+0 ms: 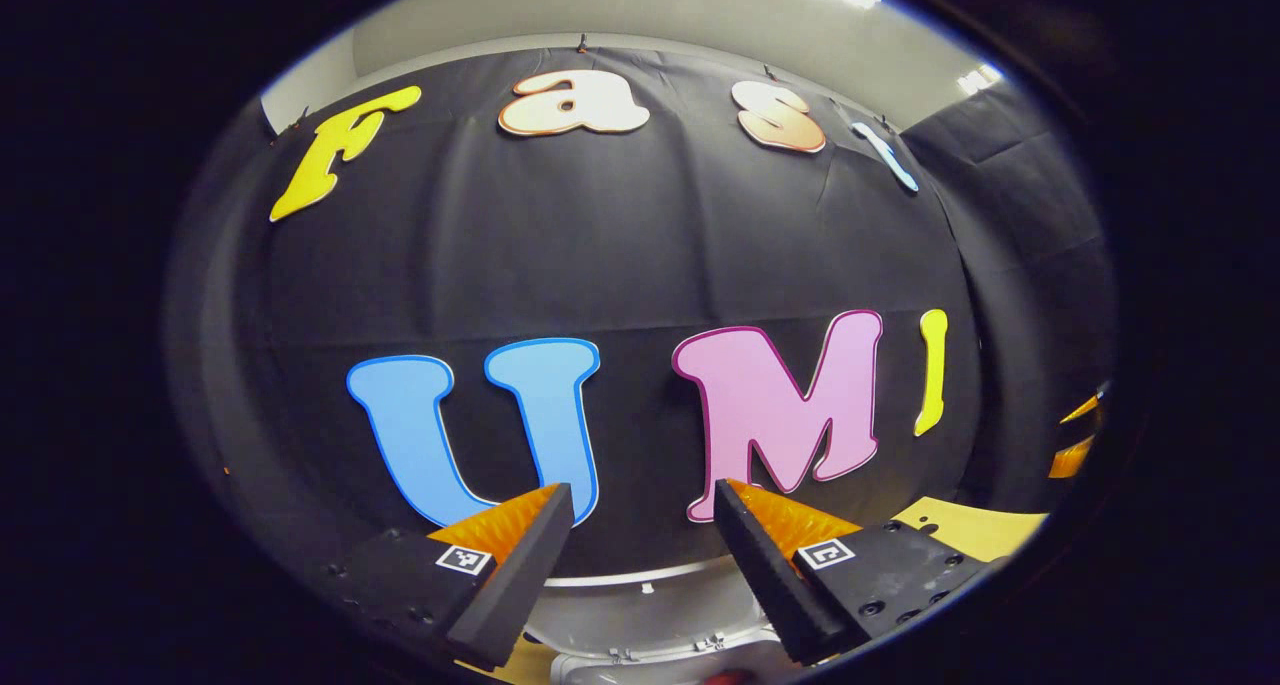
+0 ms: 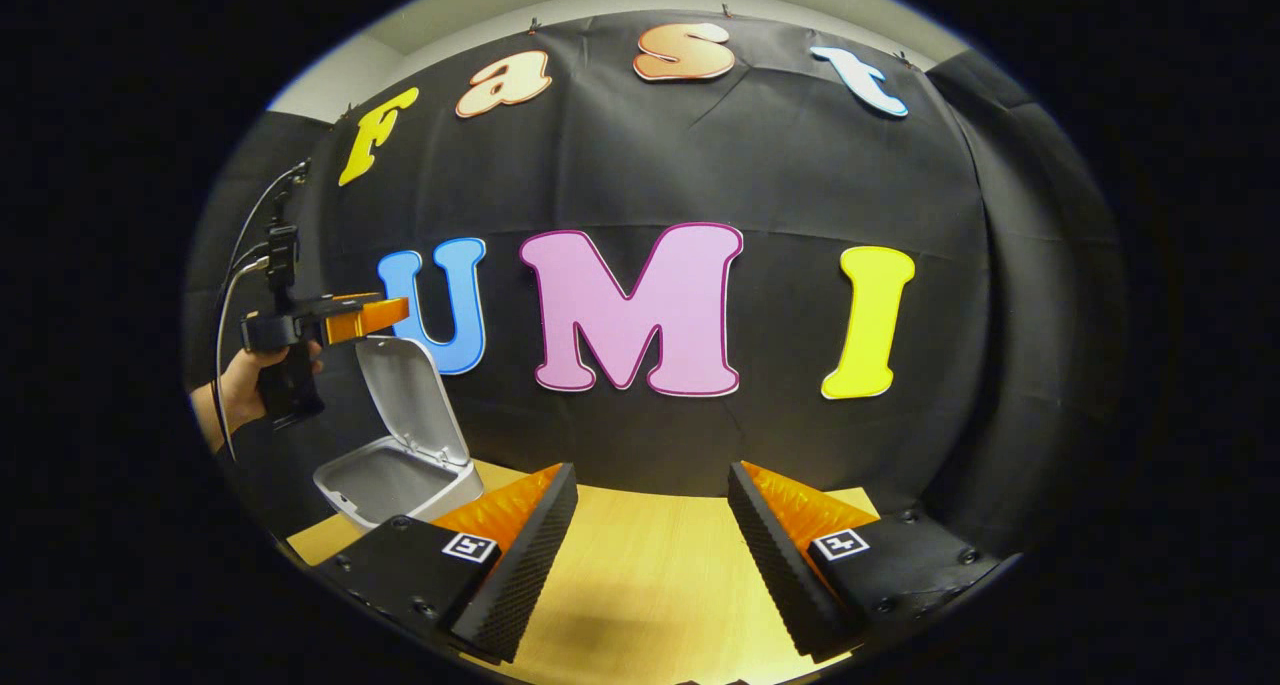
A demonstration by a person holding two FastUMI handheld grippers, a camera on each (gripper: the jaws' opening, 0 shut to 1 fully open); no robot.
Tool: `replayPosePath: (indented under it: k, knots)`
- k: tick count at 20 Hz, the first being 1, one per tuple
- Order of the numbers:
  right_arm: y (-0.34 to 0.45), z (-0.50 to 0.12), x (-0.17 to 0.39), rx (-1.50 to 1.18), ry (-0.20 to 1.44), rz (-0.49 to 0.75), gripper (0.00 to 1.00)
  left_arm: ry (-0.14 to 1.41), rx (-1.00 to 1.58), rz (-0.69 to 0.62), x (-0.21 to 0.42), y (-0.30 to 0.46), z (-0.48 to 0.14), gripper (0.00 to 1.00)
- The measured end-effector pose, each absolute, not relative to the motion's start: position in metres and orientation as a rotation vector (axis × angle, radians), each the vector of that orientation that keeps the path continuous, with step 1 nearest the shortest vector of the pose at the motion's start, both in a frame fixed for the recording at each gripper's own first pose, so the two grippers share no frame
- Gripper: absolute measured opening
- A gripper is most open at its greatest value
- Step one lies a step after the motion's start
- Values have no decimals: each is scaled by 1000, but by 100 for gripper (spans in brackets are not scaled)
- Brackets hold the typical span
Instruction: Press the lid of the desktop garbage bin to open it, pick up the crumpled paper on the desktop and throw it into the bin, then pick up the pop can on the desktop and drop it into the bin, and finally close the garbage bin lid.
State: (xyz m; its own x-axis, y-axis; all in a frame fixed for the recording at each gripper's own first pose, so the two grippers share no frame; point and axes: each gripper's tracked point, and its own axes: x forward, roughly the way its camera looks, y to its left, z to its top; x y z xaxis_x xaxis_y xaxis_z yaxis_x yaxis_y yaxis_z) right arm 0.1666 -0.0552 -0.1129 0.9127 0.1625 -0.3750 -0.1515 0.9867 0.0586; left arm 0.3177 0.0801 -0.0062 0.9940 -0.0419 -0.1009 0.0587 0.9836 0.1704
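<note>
- The left gripper (image 1: 643, 510) is being held high in the left gripper view, its fingers (image 1: 520, 565) spread apart with nothing between them, facing the booth's black wall.
- The raised lid's (image 1: 640, 590) pale rim is being seen just below those fingers, at the bottom of that view, with a strip of the wooden table (image 1: 985, 530) showing at lower right.
- In the right gripper view, the right gripper (image 2: 652, 525) is being held over the table (image 2: 650, 585), its fingers likewise parted and gripping nothing.
- The garbage bin (image 2: 395, 480) is being shown standing open near the table's far left corner, its lid (image 2: 415, 400) tilted up and back toward the wall.
- The left gripper (image 2: 385, 313) is being held by a hand (image 2: 245, 385) above the open bin, beside the lid's upper edge; whether it touches the lid cannot be told.
- The bin's contents cannot be made out.
</note>
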Motion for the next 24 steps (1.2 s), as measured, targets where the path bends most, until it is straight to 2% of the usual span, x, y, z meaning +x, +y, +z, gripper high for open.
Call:
replayPosePath:
  k: [8, 17, 24]
  knots:
    - [-44, -116, 167, 51, 406, 175, 98, 200, 142, -52, 322, 78, -39, 98]
    - [-32, -95, 145, 51, 367, 171, 98, 280, 58, -23, 236, 83, -62, 99]
    - [-27, -97, 96, 51, 409, 115, 98, 364, 40, -35, 165, 82, -123, 99]
